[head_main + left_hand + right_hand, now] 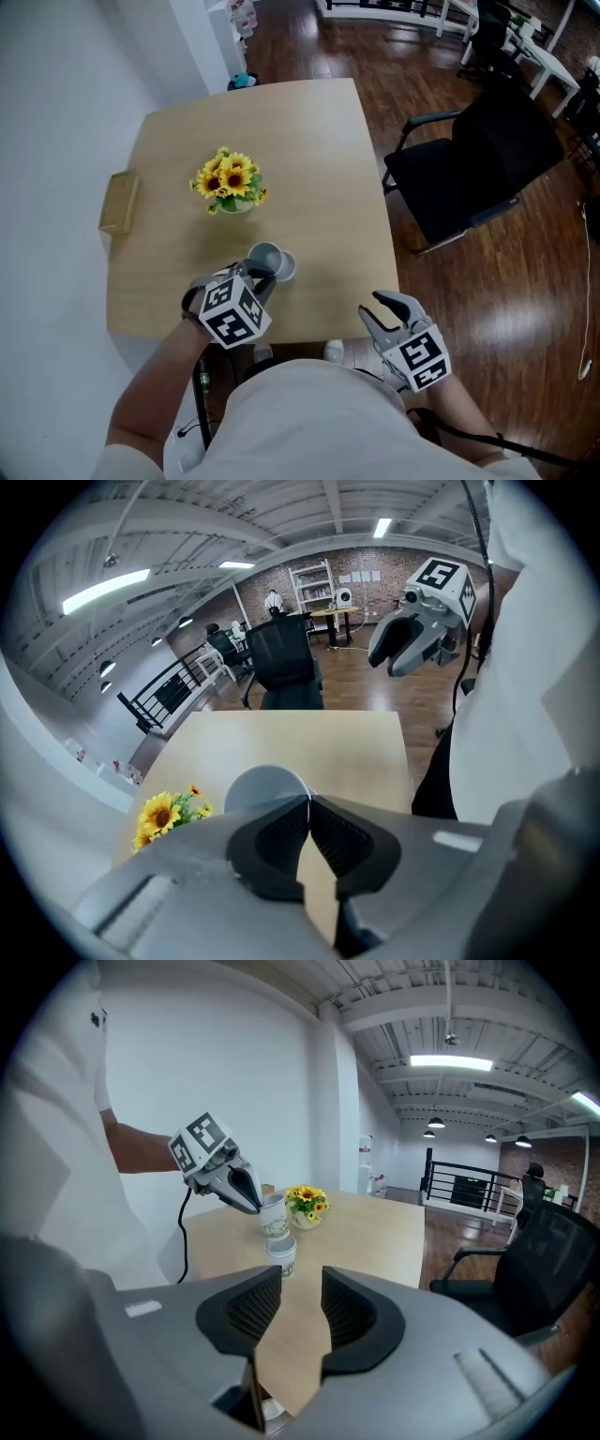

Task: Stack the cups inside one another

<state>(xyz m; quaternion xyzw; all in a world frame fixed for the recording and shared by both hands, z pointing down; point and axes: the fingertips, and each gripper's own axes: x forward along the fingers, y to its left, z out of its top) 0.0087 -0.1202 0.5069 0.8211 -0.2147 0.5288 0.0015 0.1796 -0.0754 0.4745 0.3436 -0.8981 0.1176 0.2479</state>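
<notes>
Pinching the wall of 1 cup [265, 255] between jaws that are almost together, the left gripper [260, 280] holds it near the front edge of the table [319, 169]. In the left gripper view the pads meet over the cup's grey rim, one inside and one outside. The right gripper view shows this cup raised and slightly tilted, directly above the 2nd cup [281, 1255], which stands upright on the table. The bottom of the raised cup sits right at the 2nd cup's rim; whether it has entered cannot be told. In the head view the 2nd cup shows just to the right of the raised one, partly covered by it.

The right gripper [368, 306] hangs off the table's front right corner, jaws a narrow gap apart with nothing between them.

Sunflowers [230, 183] stand mid-table behind the cups. A wooden box [119, 202] lies at the left edge. A black chair [487, 159] stands on the floor to the right.
</notes>
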